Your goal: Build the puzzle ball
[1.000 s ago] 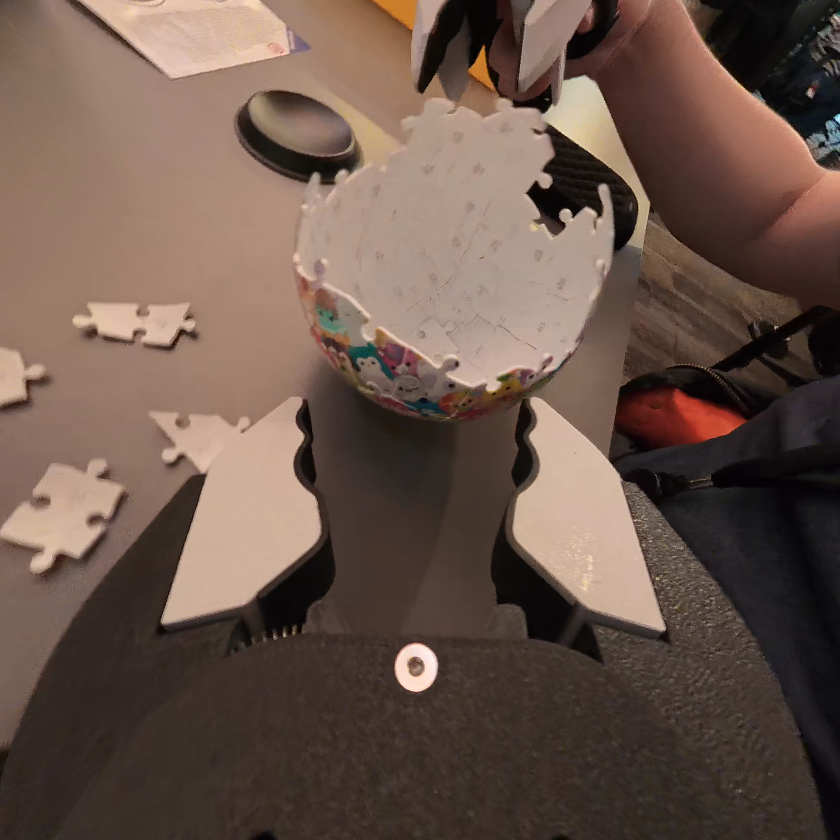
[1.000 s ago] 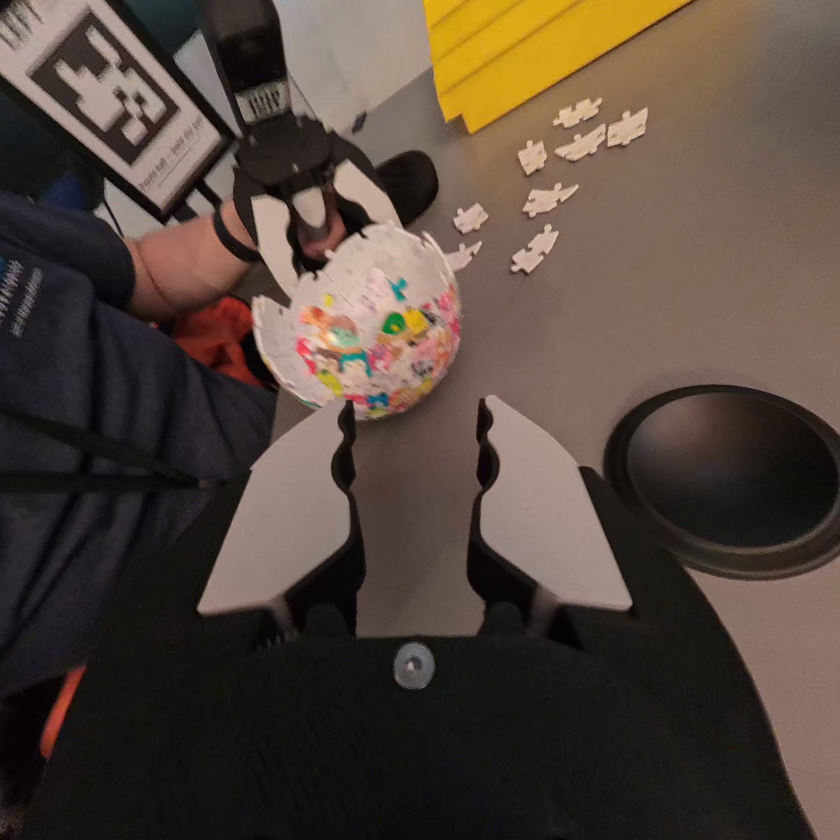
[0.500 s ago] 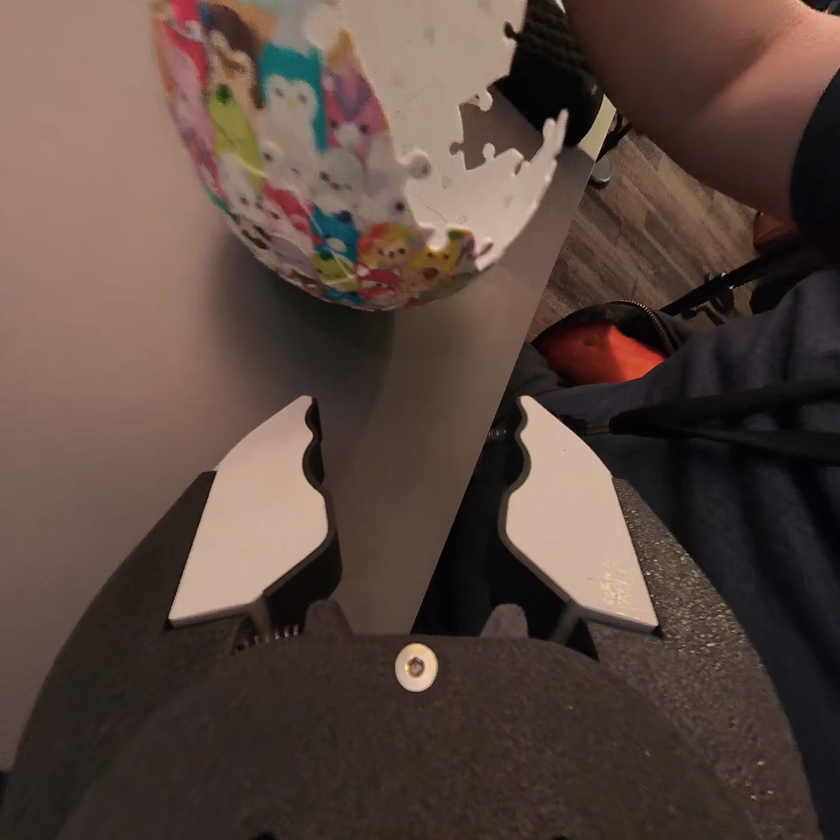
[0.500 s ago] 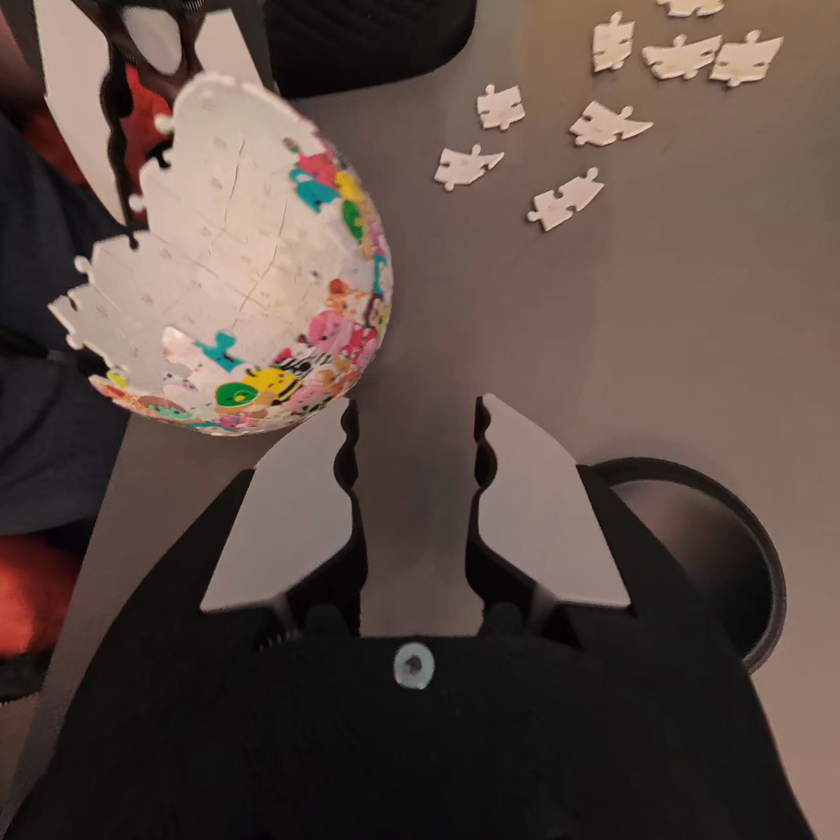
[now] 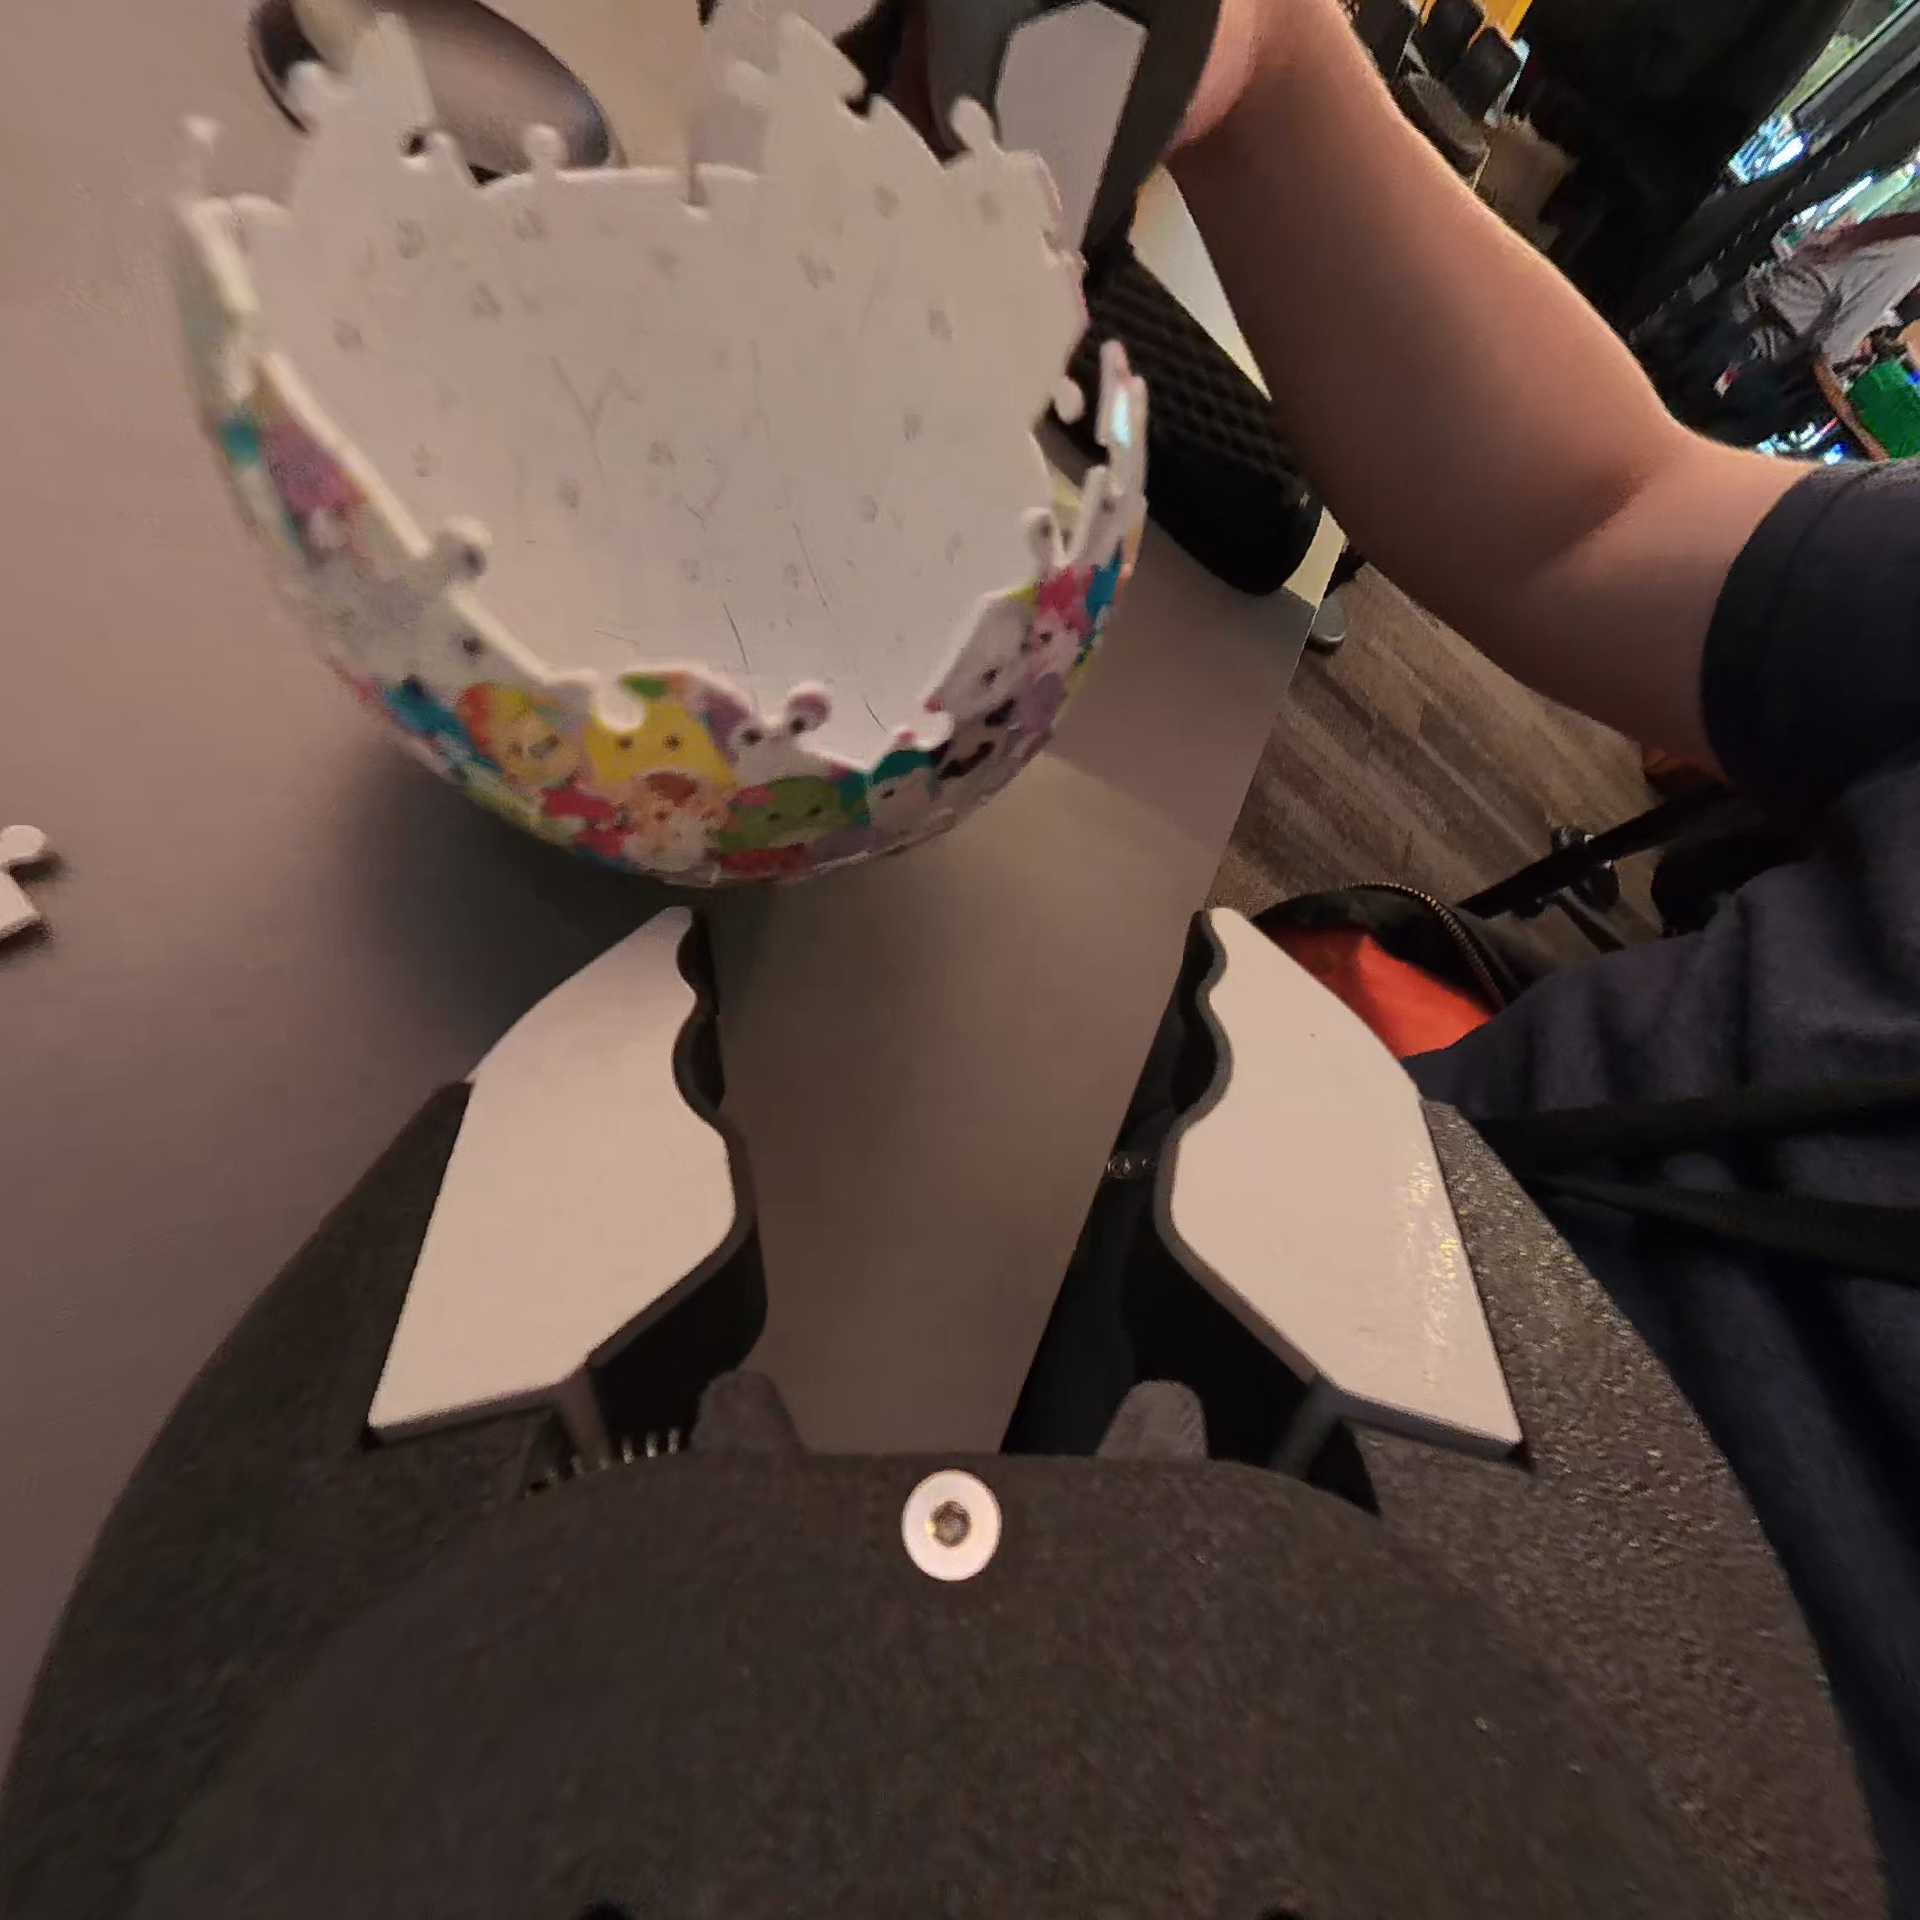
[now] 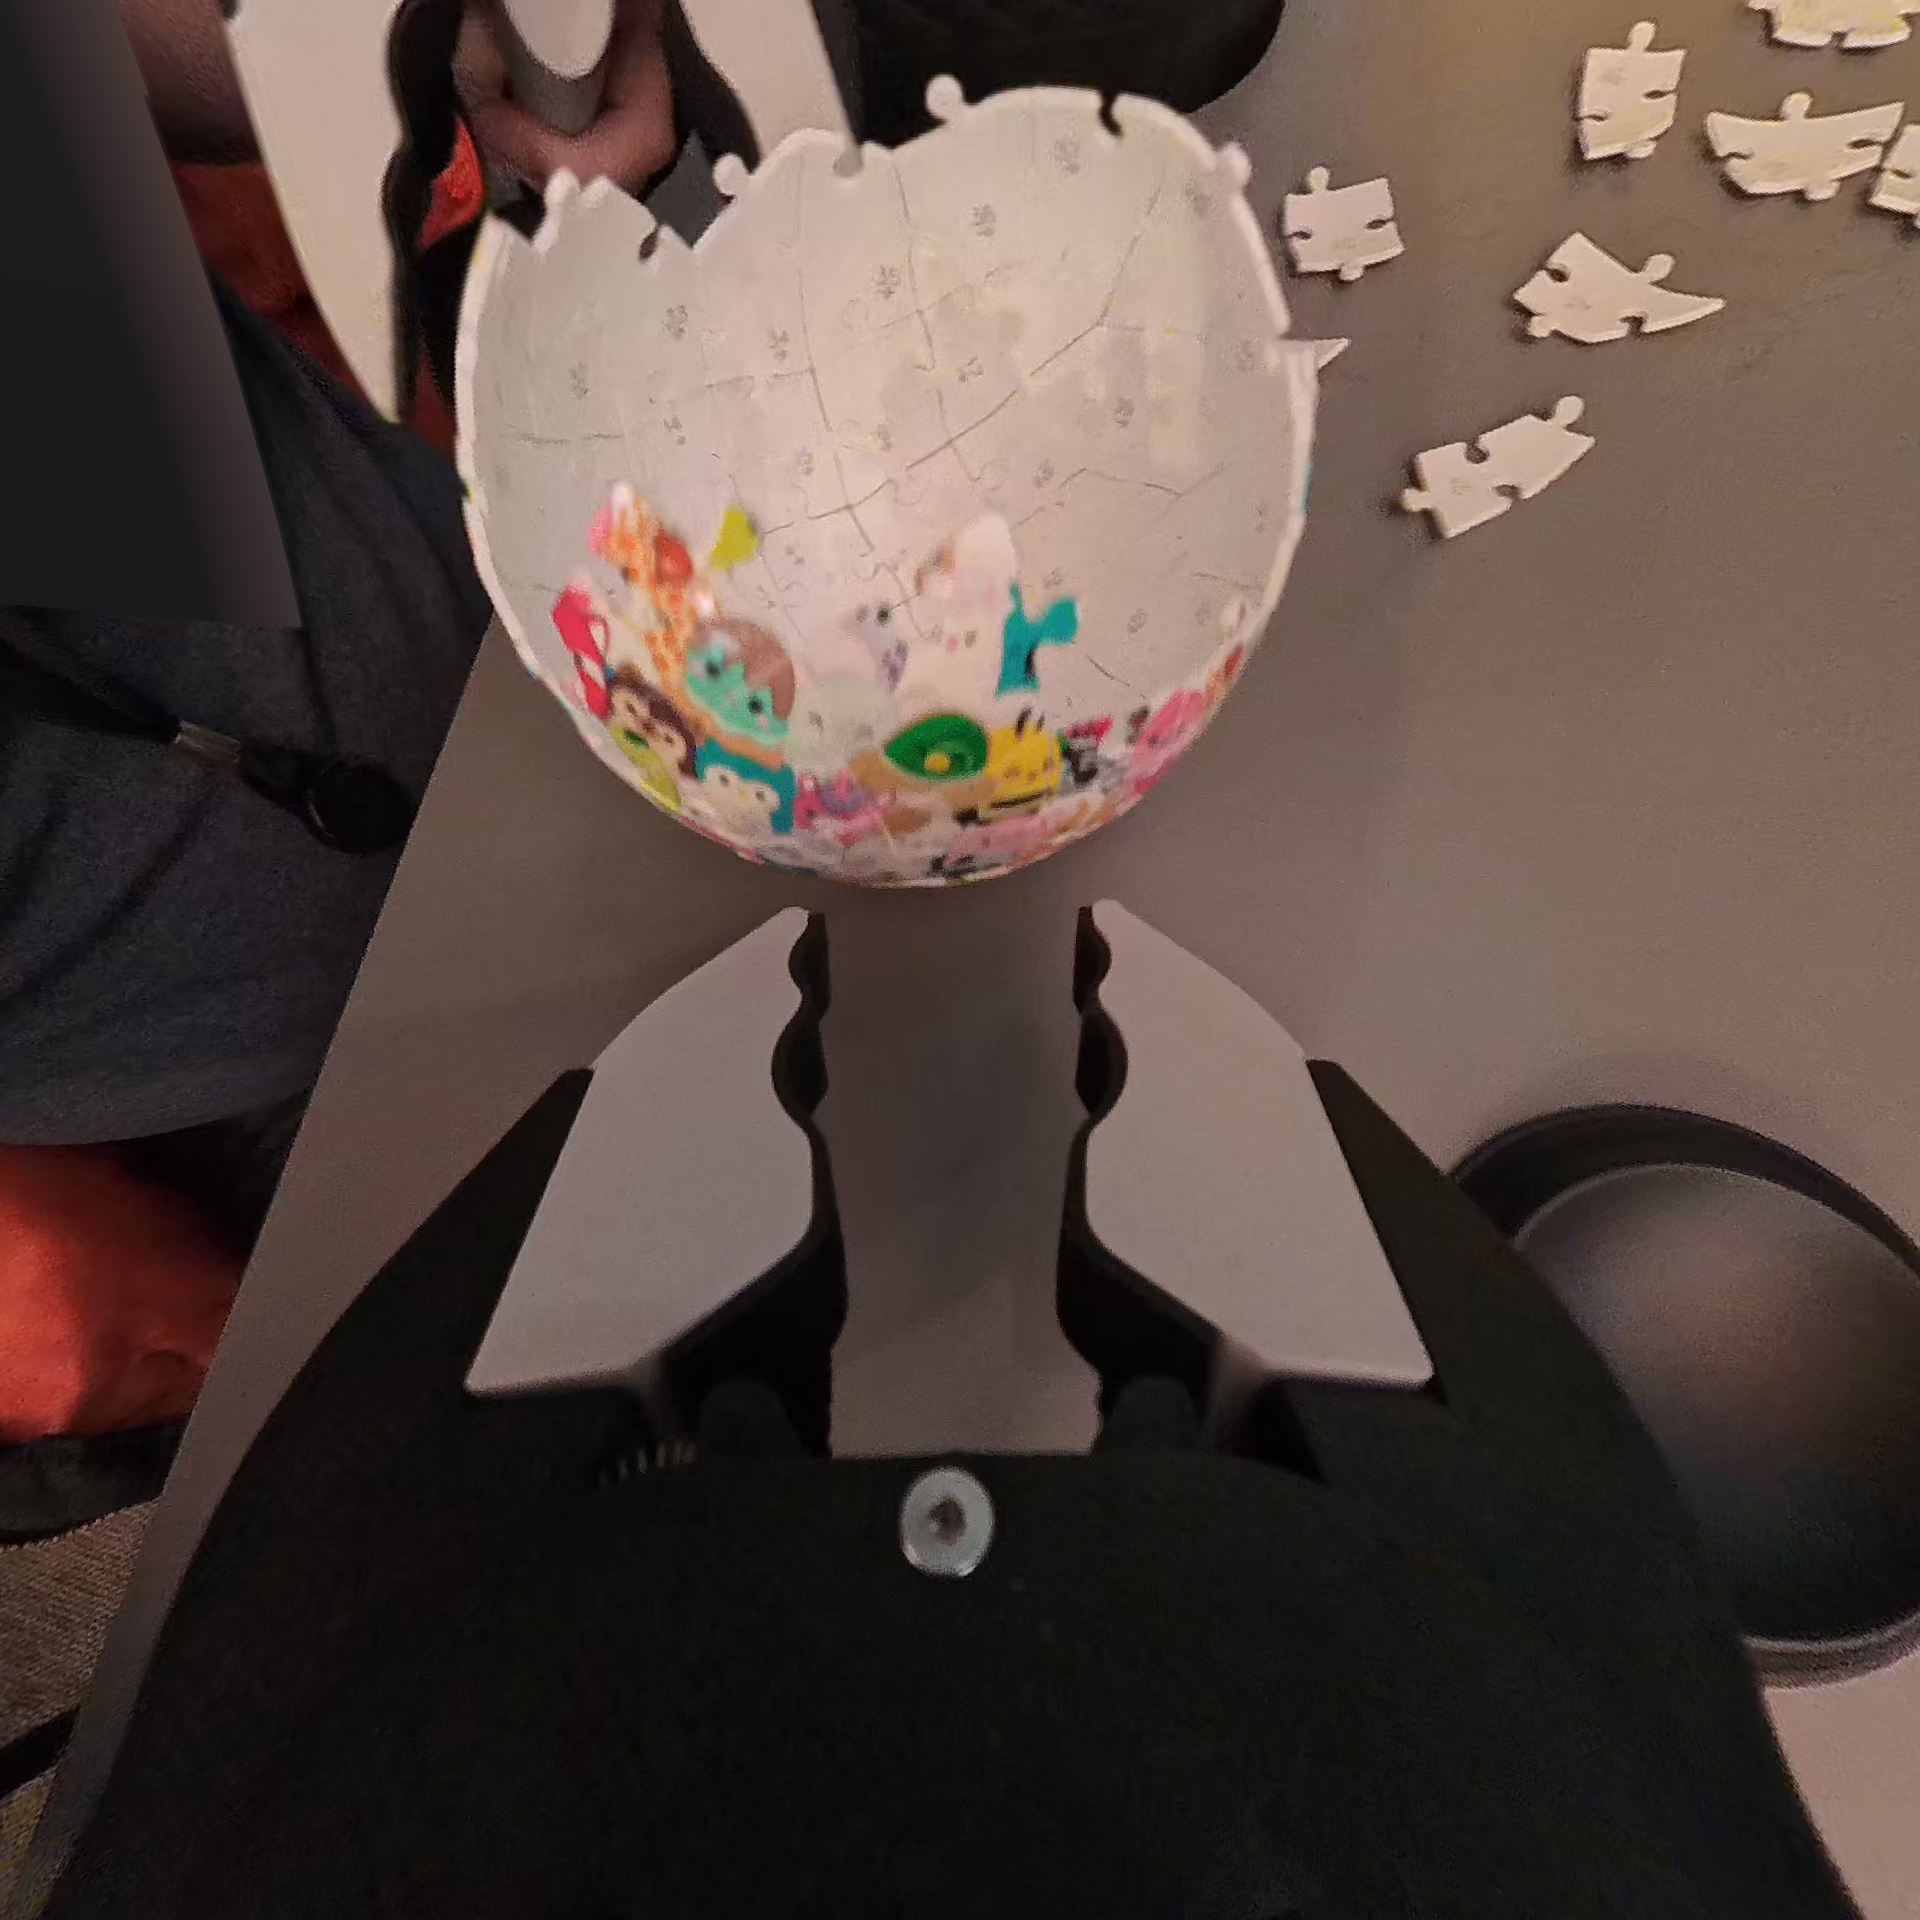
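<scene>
Grey tabletop (image 5: 187, 1039) fills the left of the left wrist view, its edge running down past the right finger, beyond which wood-look flooring, an orange-lined dark bag (image 5: 1371, 987) and dark clothing are seen. The left gripper (image 5: 951, 945) is shown with its two grey fingers set well apart and nothing between them. Just beyond the fingertips, slightly toward the left finger, the partly built puzzle ball (image 5: 665, 499) is seen as an open bowl with a white inside, a jagged rim and a colourful cartoon print on its outer shell; whether it rests on the table or is lifted cannot be told. A bare forearm (image 5: 1455, 436) is seen reaching in from the right toward the far rim, and one loose white piece (image 5: 21, 883) lies far out to the left of the left finger. In the right wrist view the same grey table (image 6: 1558, 831) is seen, with dark clothing and an orange patch off its edge to the left of the left finger. The right gripper (image 6: 945, 914) is shown with its fingers parted by a moderate gap and empty. The ball (image 6: 883, 436) sits directly ahead of the fingertips, close to them but not touched, its opening turned toward the camera. Loose white puzzle pieces (image 6: 1496, 468) are scattered beyond and to the right of the right finger, and a round black recess (image 6: 1714, 1382) is set in the table beside the right finger.
</scene>
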`<action>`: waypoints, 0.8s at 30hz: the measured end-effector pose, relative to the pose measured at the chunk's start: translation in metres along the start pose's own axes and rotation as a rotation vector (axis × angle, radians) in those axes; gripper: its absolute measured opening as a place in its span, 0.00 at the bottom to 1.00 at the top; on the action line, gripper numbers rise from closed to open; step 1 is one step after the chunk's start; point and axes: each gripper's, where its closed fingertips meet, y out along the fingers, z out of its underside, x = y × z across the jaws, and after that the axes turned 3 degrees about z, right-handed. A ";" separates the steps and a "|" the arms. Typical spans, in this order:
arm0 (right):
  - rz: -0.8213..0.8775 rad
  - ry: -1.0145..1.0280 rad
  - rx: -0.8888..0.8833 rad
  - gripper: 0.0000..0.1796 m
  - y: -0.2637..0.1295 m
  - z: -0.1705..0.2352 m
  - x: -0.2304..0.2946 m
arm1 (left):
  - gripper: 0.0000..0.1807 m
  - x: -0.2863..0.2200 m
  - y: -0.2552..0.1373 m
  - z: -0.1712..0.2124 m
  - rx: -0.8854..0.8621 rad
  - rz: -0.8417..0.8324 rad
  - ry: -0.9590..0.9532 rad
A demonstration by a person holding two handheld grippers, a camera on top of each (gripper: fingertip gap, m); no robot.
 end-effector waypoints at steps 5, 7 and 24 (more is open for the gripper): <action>0.009 -0.008 0.012 0.26 0.001 0.003 0.016 | 0.48 0.002 0.001 -0.005 -0.034 0.014 -0.001; 0.010 -0.011 0.010 0.26 0.002 0.003 0.023 | 0.48 0.001 0.003 -0.007 -0.037 0.017 0.011; 0.033 0.414 0.174 0.26 -0.038 0.018 0.016 | 0.47 -0.003 0.010 -0.014 -0.079 0.069 0.084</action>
